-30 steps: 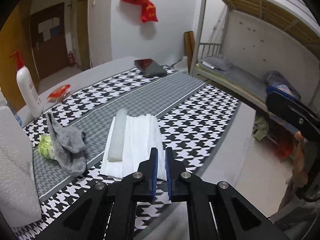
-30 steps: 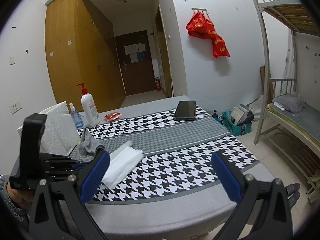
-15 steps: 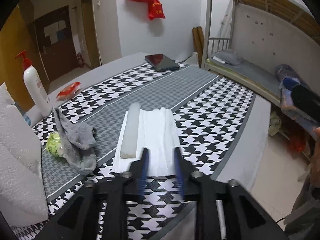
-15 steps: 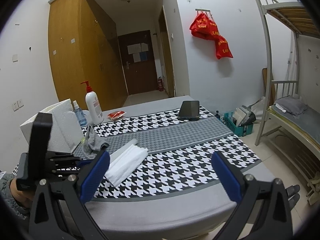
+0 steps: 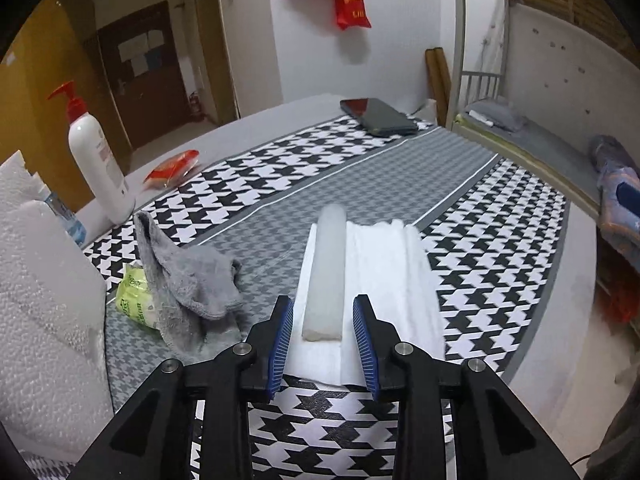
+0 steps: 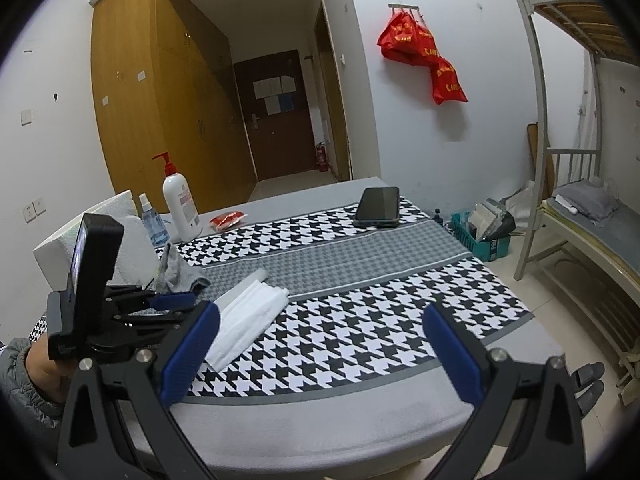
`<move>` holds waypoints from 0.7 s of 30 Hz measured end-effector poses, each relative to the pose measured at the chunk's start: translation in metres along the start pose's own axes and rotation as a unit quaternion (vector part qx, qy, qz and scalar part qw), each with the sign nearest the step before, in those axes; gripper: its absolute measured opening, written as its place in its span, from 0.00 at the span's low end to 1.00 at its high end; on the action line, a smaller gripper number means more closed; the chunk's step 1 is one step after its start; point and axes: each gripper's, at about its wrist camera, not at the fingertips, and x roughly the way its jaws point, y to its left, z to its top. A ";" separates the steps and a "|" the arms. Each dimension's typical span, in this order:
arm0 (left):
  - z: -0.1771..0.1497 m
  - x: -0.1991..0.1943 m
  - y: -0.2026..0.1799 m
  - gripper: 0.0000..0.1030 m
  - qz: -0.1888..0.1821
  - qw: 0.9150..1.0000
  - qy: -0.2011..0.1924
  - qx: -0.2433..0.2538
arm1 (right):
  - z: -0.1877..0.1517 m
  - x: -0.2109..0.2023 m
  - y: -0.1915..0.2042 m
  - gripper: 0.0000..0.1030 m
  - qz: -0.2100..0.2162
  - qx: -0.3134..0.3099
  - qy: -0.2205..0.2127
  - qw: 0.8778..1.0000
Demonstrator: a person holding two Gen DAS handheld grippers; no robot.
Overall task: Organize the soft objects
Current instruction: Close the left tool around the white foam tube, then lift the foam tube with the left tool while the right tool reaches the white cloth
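A pale foam cylinder [image 5: 326, 272] lies along the left side of a folded white cloth [image 5: 384, 288] on the houndstooth table cover. My left gripper [image 5: 323, 354] is open, its blue pads either side of the cylinder's near end, just short of it. A crumpled grey sock [image 5: 188, 280] lies to the left over a green packet [image 5: 134, 300]. My right gripper [image 6: 320, 356] is wide open and empty, held back from the table's front edge. The right wrist view also shows the cloth [image 6: 250, 316], the sock [image 6: 176, 272] and the left gripper [image 6: 160, 304].
White foam blocks [image 5: 44, 312] stand at the left. A pump bottle [image 5: 98, 160], a spray bottle [image 6: 154, 222], a red packet [image 5: 172, 168] and a phone [image 5: 378, 117] sit at the back. A bunk bed [image 6: 580, 216] stands at the right.
My left gripper has opened from shut and moved forward to the near end of the cylinder. My right gripper has stayed open and shifted only slightly.
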 end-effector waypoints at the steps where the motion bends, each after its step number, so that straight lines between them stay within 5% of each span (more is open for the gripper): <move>1: 0.000 0.002 0.001 0.32 -0.001 1.000 0.003 -0.001 | 0.000 0.001 0.000 0.99 0.001 0.000 0.001 1.000; 12: 0.001 0.019 0.001 0.32 -0.010 1.000 0.024 0.004 | 0.001 0.013 0.000 0.99 0.003 -0.003 0.011 1.000; 21: 0.002 0.014 0.006 0.15 -0.022 1.000 0.017 -0.004 | 0.001 0.013 0.001 0.99 -0.001 -0.004 0.013 1.000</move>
